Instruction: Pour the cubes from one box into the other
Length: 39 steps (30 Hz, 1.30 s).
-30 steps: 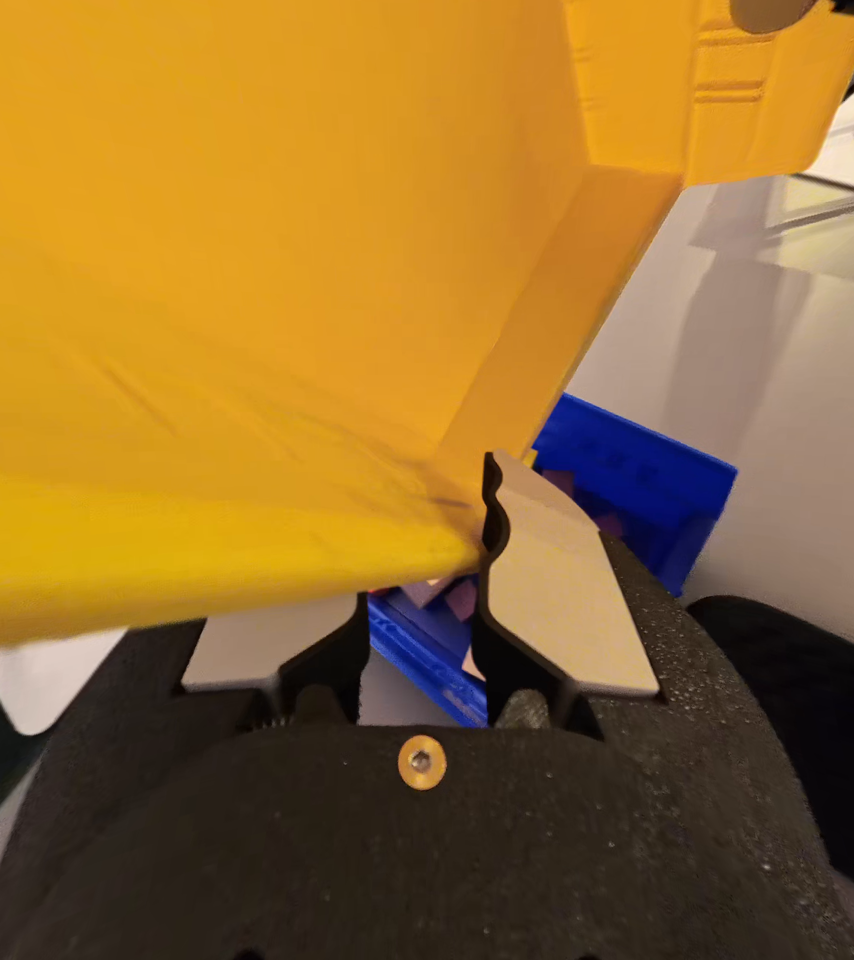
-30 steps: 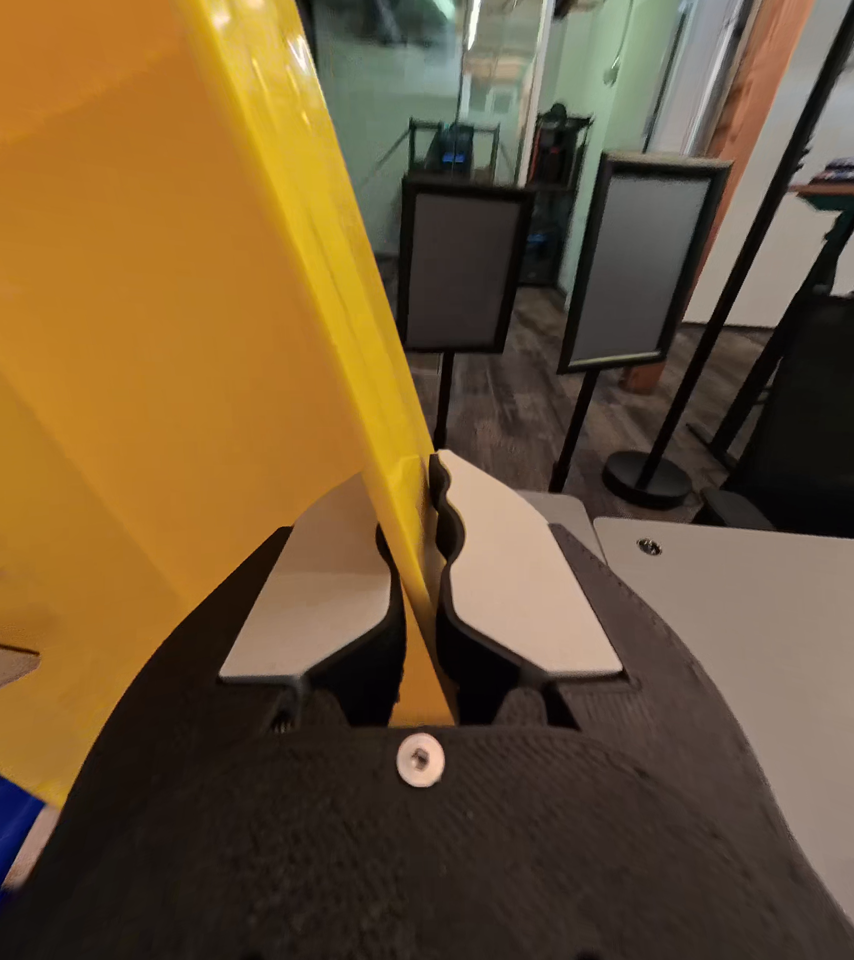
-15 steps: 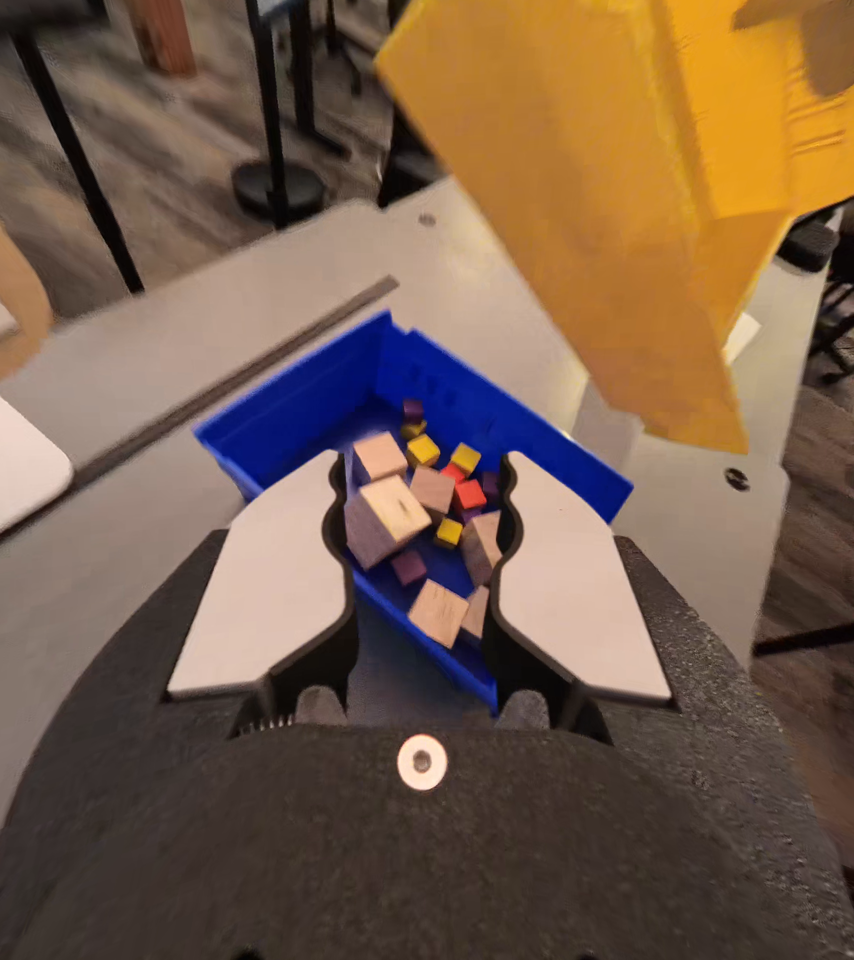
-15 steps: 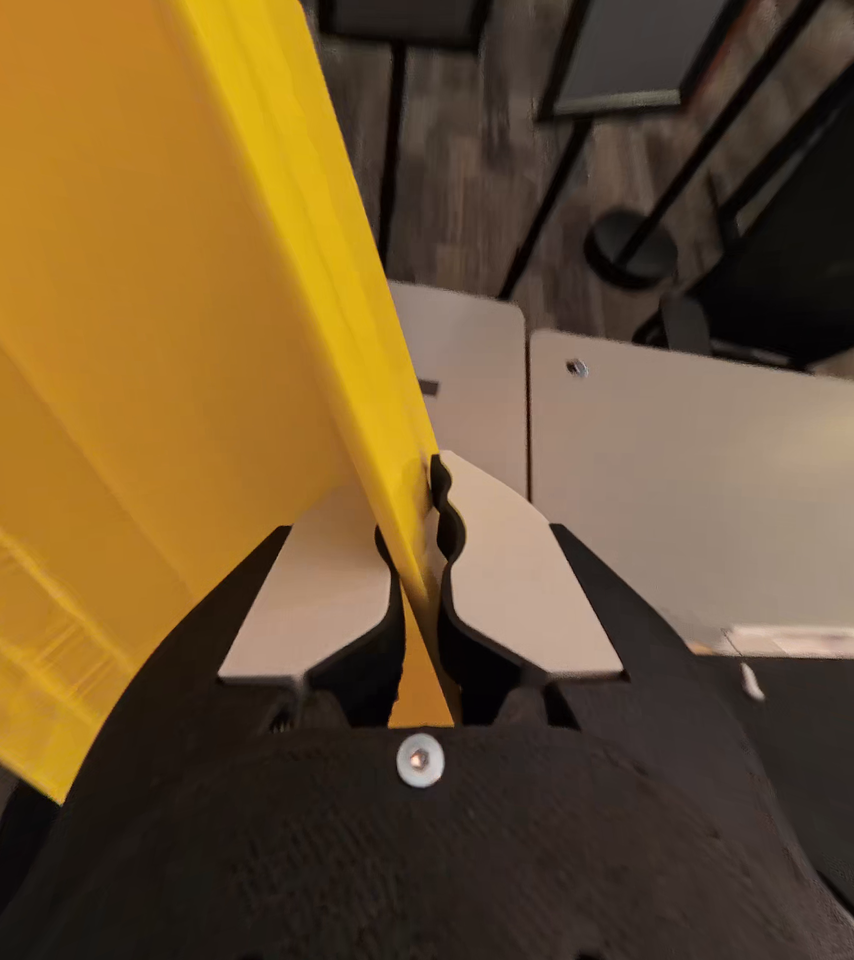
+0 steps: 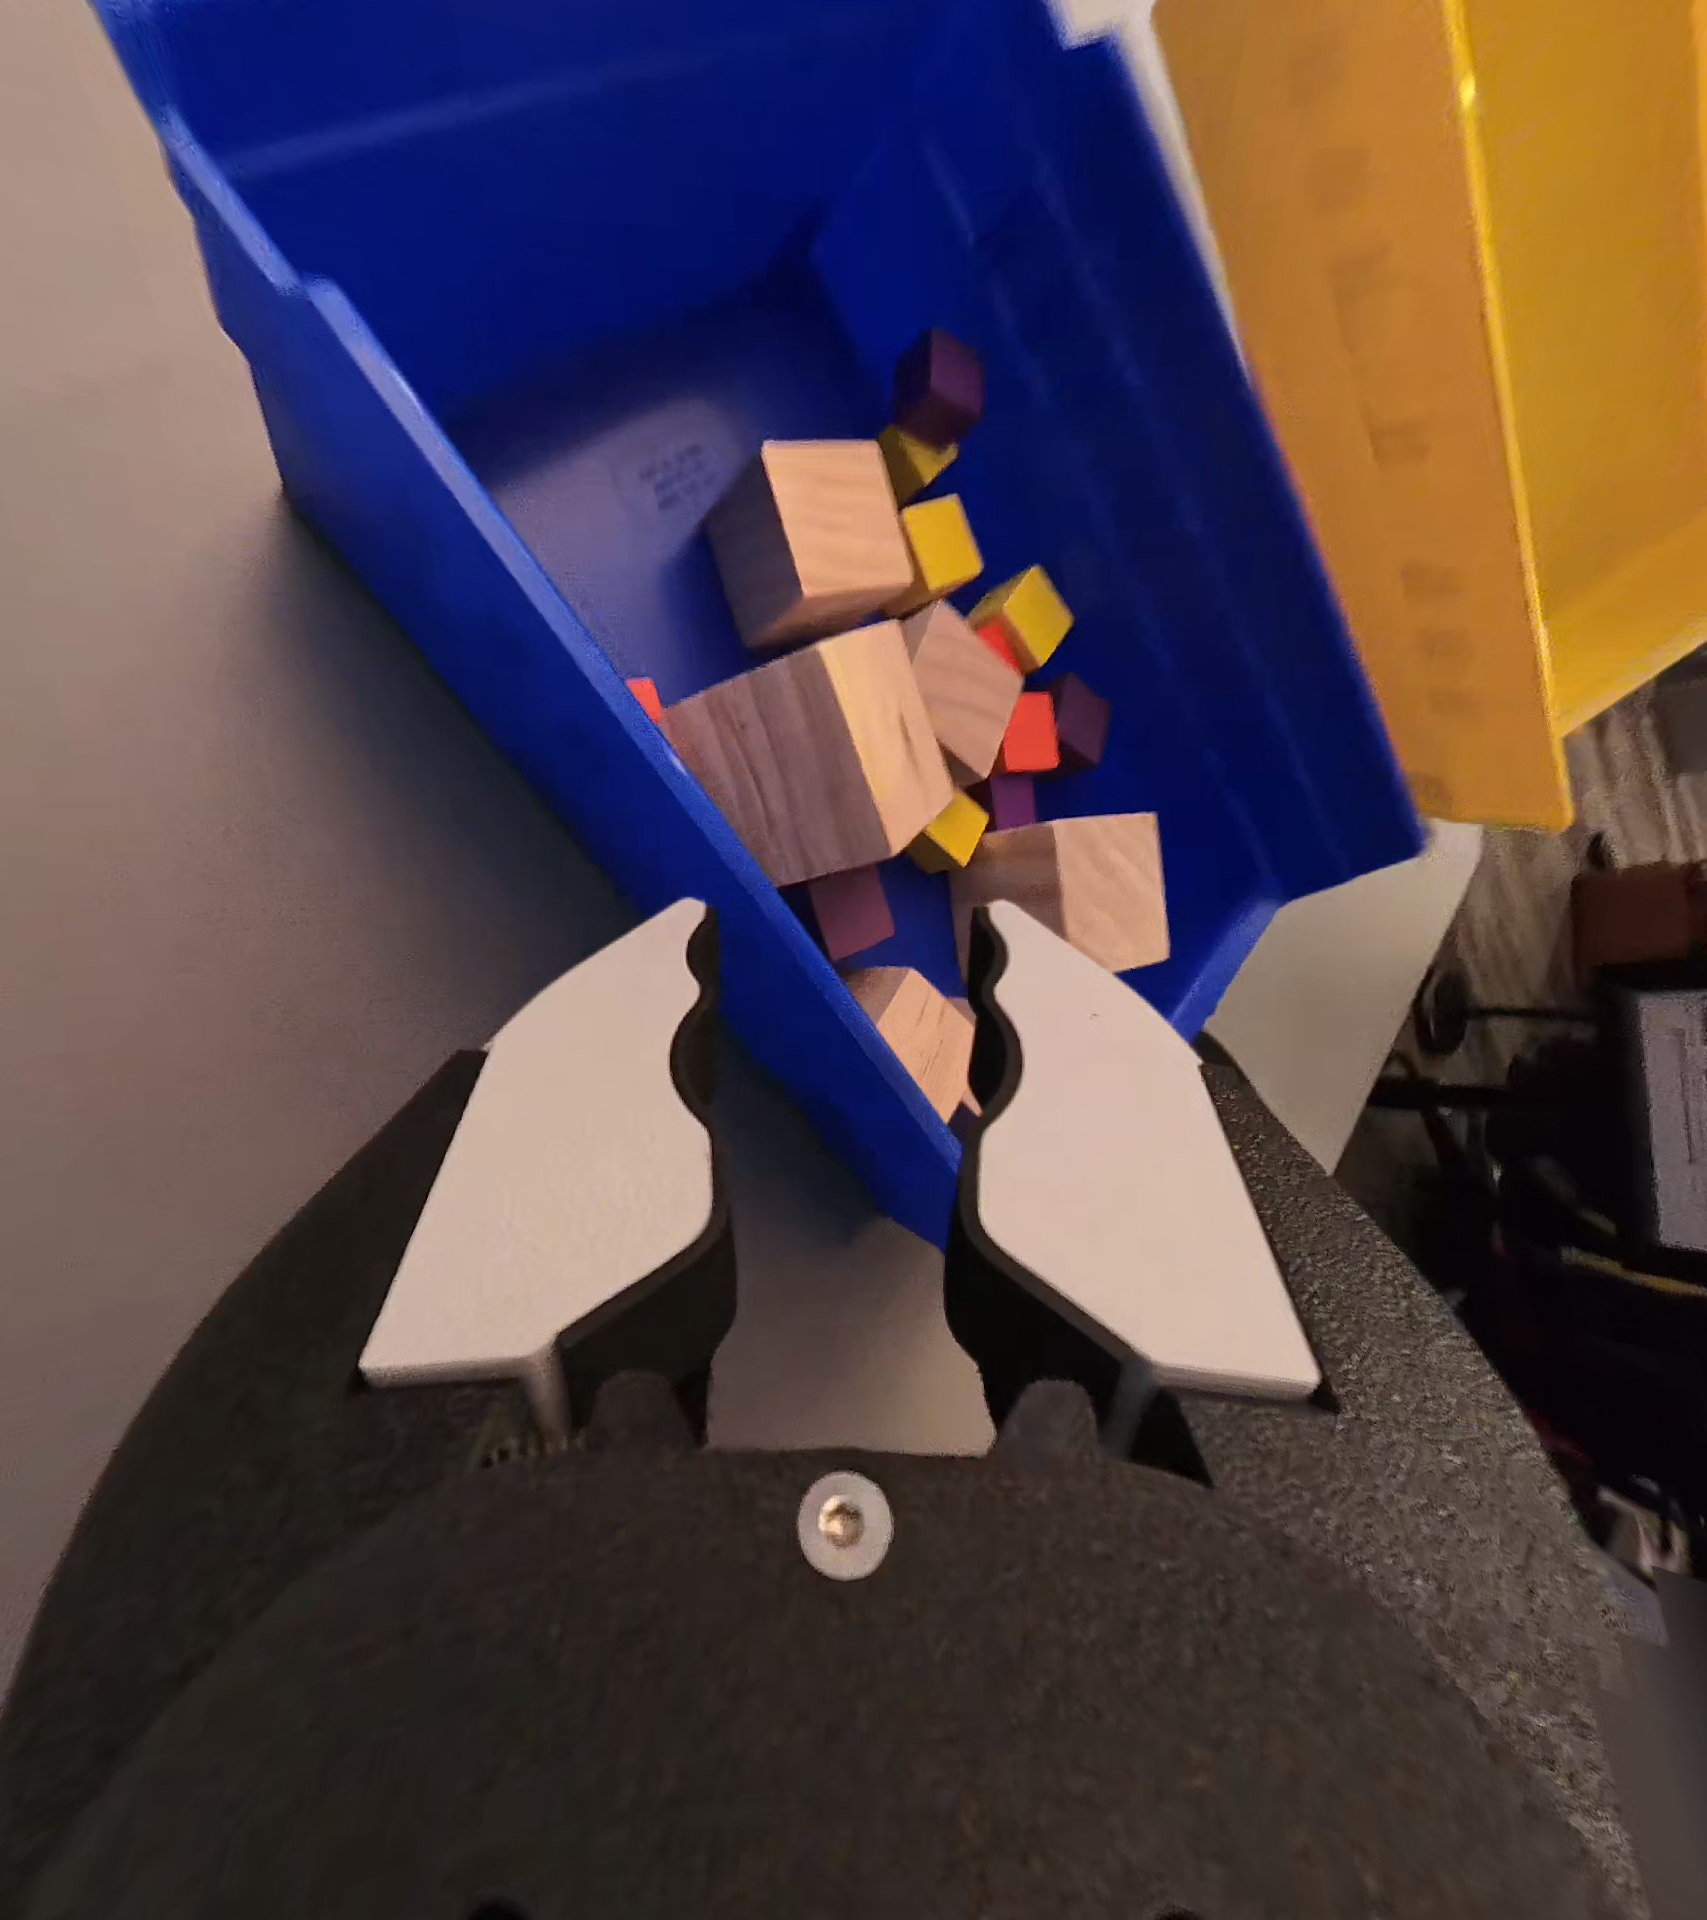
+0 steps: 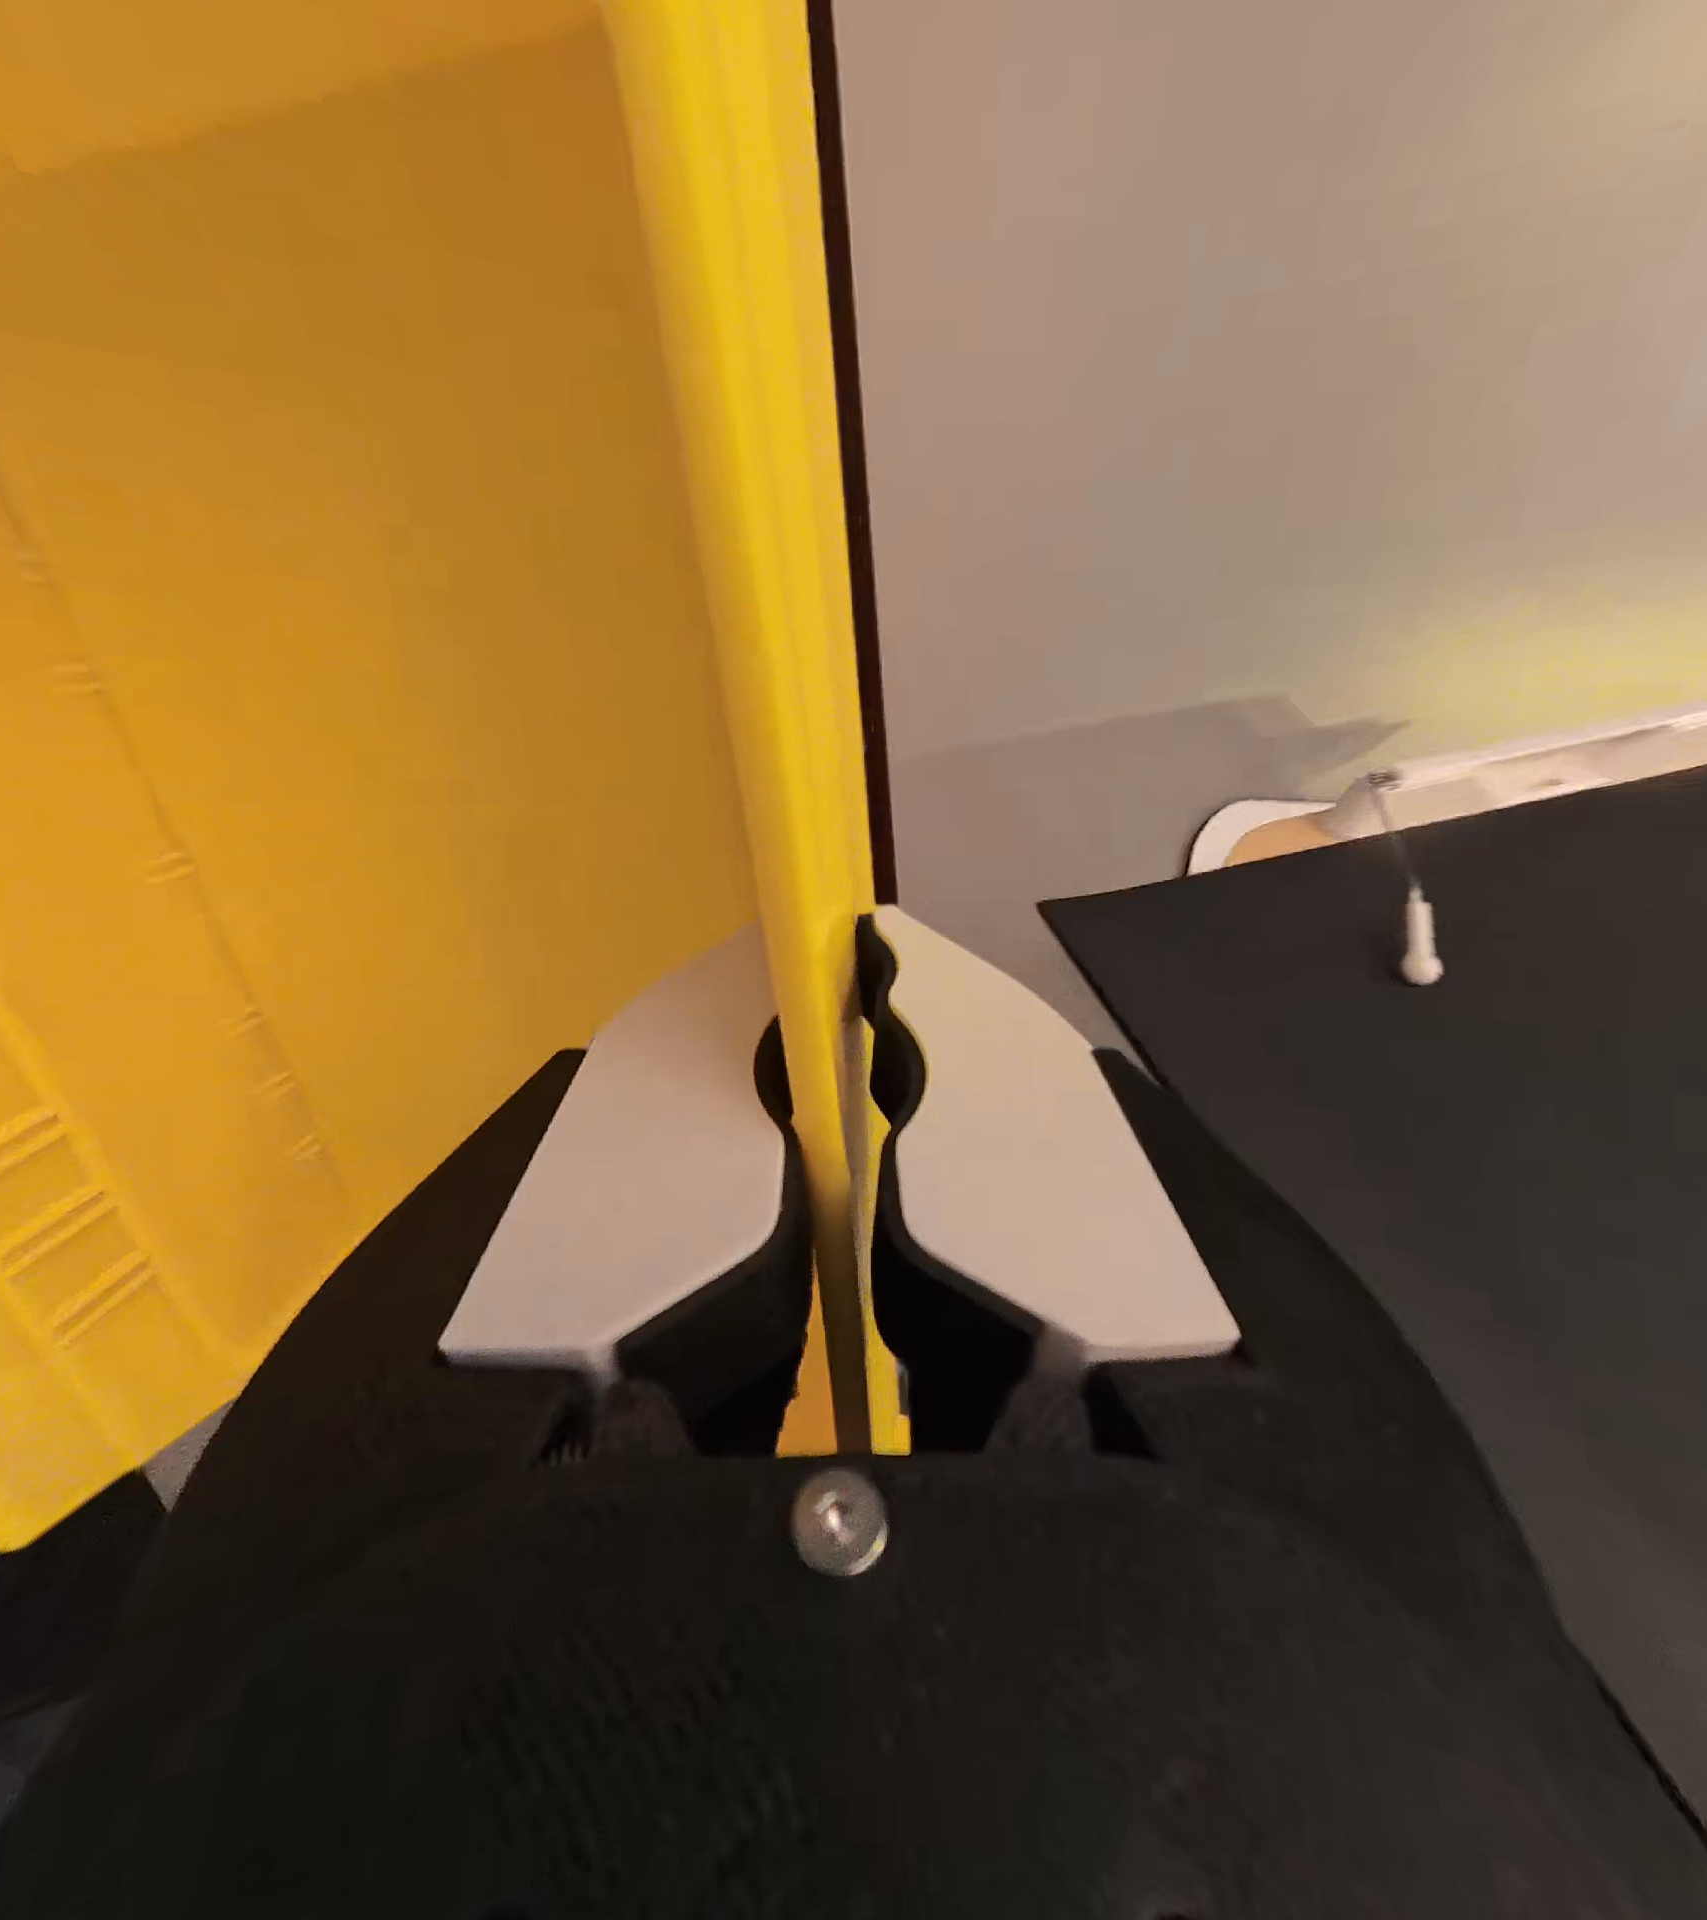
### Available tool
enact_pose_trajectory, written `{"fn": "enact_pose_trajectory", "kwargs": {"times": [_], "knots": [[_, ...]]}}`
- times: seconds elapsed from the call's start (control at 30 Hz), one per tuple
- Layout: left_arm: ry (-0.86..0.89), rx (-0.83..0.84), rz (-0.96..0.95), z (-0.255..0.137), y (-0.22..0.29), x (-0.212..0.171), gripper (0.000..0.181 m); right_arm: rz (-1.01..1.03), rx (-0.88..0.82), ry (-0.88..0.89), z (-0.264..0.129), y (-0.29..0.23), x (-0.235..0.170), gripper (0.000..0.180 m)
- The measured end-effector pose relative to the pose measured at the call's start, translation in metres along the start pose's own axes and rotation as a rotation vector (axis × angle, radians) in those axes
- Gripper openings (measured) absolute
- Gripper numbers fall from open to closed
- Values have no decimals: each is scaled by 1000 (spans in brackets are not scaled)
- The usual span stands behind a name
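Left gripper (image 5: 841, 1023) open, jaws straddling the near wall of the blue box (image 5: 537, 260), which sits on the grey surface (image 5: 80, 727) directly ahead, long axis running away up-left. Cubes (image 5: 828, 727) piled inside it. Right gripper (image 6: 833, 1049) clamped on a wall of the yellow box (image 6: 309, 520), held edge-on; in left view it hangs just right of the blue one. Pour looks done. Yellow box interior mostly out of frame and blurred, can't confirm it's empty
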<state>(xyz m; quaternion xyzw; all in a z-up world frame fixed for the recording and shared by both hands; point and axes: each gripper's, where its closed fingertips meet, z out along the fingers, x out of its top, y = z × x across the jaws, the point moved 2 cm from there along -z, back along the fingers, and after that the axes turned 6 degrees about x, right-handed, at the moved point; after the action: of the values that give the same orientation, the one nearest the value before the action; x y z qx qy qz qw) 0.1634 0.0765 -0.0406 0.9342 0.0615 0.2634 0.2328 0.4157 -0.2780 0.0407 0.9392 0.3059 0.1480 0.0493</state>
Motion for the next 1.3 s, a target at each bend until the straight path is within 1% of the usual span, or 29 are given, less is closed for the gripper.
{"fn": "enact_pose_trajectory", "kwargs": {"times": [0.07,0.13,0.17,0.2,0.27,0.43,0.5,0.57,0.67,0.73,0.83,0.93,1.07,1.3], "knots": [[-100,35,-3,12,-1,-4,44,3,20,-38,19,-1,-5,6],[-212,122,13,22,-9,-8,43,3,38,-57,35,-2,-9,6],[-281,173,29,26,-14,-11,37,-1,45,-64,42,-2,-11,6],[-341,178,24,29,-14,-13,40,-5,50,-70,48,-2,-12,6],[-444,157,-32,32,-10,-17,27,-14,53,-84,57,-4,-16,6],[-564,220,-26,31,-13,-19,20,6,73,-121,71,-7,-23,6],[-587,208,-77,28,-16,-19,14,42,122,-125,76,-12,-25,7],[-602,219,-97,24,-24,-19,12,69,160,-143,82,-18,-27,7],[-615,352,-56,9,-48,-19,8,113,232,-160,93,-32,-29,6],[-605,402,-41,-3,-66,-21,7,118,284,-167,101,-46,-30,6],[-572,401,-76,-24,-91,-29,6,97,346,-172,112,-71,-28,5],[-535,403,-118,-50,-120,-40,6,51,395,-174,120,-100,-24,5],[-492,465,-174,-91,-165,-60,5,-3,463,-186,123,-141,-19,5],[-436,537,-280,-160,-233,-100,6,-58,495,-201,112,-206,-14,6]]}}
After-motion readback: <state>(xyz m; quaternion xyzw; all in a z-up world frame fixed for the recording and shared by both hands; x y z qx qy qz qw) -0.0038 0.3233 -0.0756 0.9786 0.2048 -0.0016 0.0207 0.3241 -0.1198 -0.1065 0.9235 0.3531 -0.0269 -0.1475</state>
